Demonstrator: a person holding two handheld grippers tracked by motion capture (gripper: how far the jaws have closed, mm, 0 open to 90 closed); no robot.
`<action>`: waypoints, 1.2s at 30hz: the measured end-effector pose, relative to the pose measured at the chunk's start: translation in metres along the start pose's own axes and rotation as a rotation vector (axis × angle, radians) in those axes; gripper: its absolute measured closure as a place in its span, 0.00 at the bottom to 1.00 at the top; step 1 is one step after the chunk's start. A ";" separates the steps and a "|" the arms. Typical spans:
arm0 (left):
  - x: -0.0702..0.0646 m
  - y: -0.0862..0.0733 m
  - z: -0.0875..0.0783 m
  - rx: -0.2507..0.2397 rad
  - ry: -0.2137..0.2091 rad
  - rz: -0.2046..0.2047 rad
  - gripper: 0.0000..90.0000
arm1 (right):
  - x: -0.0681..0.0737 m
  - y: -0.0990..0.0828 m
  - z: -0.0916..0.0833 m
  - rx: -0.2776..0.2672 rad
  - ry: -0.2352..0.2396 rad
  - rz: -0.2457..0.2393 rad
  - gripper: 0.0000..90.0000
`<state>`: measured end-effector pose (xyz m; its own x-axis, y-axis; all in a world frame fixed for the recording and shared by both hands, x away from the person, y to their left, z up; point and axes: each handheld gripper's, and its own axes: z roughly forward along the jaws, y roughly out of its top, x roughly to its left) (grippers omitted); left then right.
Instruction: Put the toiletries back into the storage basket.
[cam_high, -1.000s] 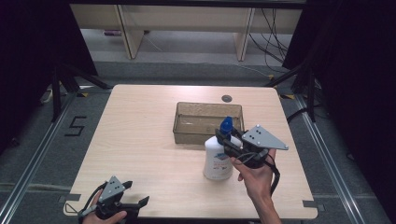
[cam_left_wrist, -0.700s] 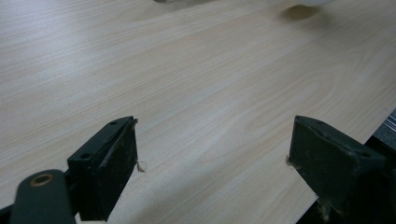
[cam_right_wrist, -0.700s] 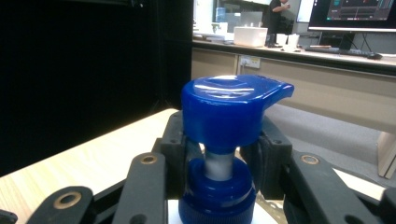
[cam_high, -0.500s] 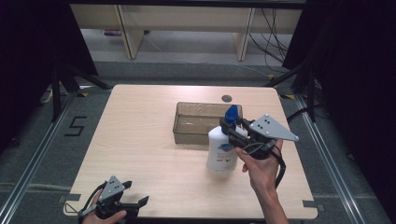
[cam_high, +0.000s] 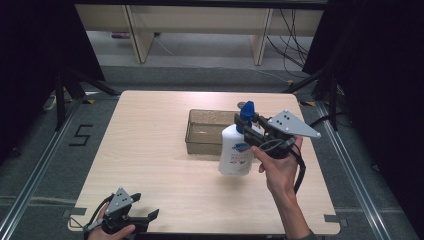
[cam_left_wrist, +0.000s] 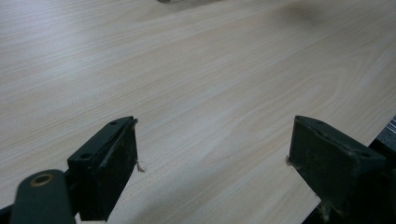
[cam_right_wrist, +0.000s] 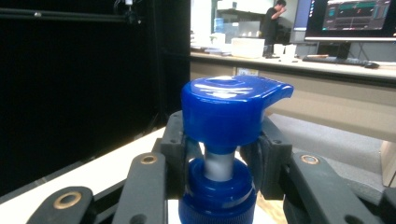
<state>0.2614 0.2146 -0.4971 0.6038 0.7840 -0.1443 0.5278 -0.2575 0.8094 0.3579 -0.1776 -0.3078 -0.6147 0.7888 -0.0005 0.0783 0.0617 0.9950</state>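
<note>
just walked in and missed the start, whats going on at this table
A person works with two handheld grippers. The right gripper is shut on the neck of a white pump bottle, under its blue pump head, next to a clear bin. The left gripper is open and empty at the table's near edge.

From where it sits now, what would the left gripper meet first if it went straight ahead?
Probably nothing. The left gripper, jaws open, points across bare table. In the high view, the bottle and tray sit farther up, likely off its line.
</note>
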 end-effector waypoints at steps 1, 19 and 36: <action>0.000 0.000 0.000 0.002 0.001 0.002 0.16 | 0.001 0.001 0.001 0.006 0.001 0.023 0.70; 0.000 0.000 0.001 0.004 0.005 -0.003 0.16 | -0.020 0.037 0.014 -0.011 -0.032 -0.010 0.73; 0.001 0.001 0.001 0.011 0.013 -0.003 0.16 | -0.037 0.057 0.030 -0.014 -0.049 0.001 0.73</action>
<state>0.2627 0.2146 -0.4967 0.5939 0.7923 -0.1394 0.5362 -0.2607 0.8028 0.4089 -0.1847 -0.2541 -0.5754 0.8178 -0.0038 0.0678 0.0523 0.9963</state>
